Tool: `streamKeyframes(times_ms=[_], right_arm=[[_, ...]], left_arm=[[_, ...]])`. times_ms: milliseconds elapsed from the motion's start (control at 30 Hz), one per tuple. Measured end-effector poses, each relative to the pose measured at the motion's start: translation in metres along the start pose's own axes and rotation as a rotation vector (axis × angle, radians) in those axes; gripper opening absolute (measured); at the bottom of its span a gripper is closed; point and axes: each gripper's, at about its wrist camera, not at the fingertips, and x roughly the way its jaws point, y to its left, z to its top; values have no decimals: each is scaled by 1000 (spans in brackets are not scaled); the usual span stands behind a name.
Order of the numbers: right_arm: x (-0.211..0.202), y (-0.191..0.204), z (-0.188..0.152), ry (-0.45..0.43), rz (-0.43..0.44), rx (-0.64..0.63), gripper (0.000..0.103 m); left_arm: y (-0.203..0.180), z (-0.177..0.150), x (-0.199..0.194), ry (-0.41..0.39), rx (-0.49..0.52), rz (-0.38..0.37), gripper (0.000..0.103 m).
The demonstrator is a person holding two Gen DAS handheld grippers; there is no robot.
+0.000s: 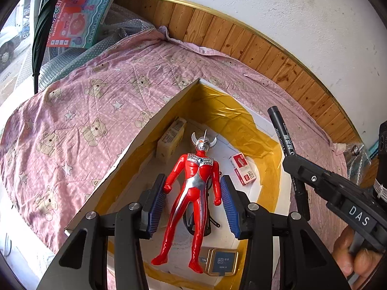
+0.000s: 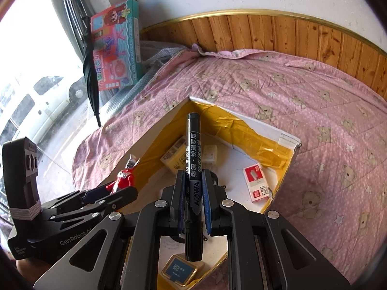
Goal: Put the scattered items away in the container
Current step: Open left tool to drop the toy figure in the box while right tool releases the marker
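A: Left claw (image 1: pixel 193 203): blue ribbed pads spread wide, one on each side of the red figure (image 1: pixel 191 193), neither pad touching it. Black angular arms, silver pivot bolts.

B: The figure?

A: Glossy red plastic with silver chest stripe, silver horned head. It lies on its back in the box (image 1: pixel 135 145), head toward 12 o'clock, feet toward 6.

B: Right claw (image 2: pixel 193 193): narrow, clamped on a black marker (image 2: pixel 192 169). Smooth cylinder with white printed characters, pointing toward 12 o'clock, over the box interior. In the left view a hand (image 1: pixel 350 253) grips its handle at 4 o'clock.

A: Box details?

B: White card walls, crinkled shiny yellow tape lining the inner edges, pale floor. Inside: a yellowish carton (image 1: pixel 171 140) at 11 o'clock from the figure's head, a small red-and-white box (image 1: pixel 243 168) at 2 o'clock, a flat tin with gold rim and dark blue lid (image 1: pixel 223 261) by the feet at 5 o'clock. Something dark lies under the figure's legs; cannot tell what.

A: Beyond it?

B: The box sits on a bed with a pink quilted cover (image 1: pixel 84 120) printed with bears and stars. Wood-panel board (image 1: pixel 241 41) behind, brass-coloured trim, rough white wall above. A toy carton (image 2: pixel 116 46) at 10 o'clock.
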Motion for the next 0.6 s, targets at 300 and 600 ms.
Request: streamKeyframes(times_ms=[300,600], right_arm=[[13,-19,2,15,-34,27,36],[0,-5,-11,52,-26,-63,39]], left_arm=[[34,-13,23,72,-148,55,51],[21,-20,2,81,-59,57,54]])
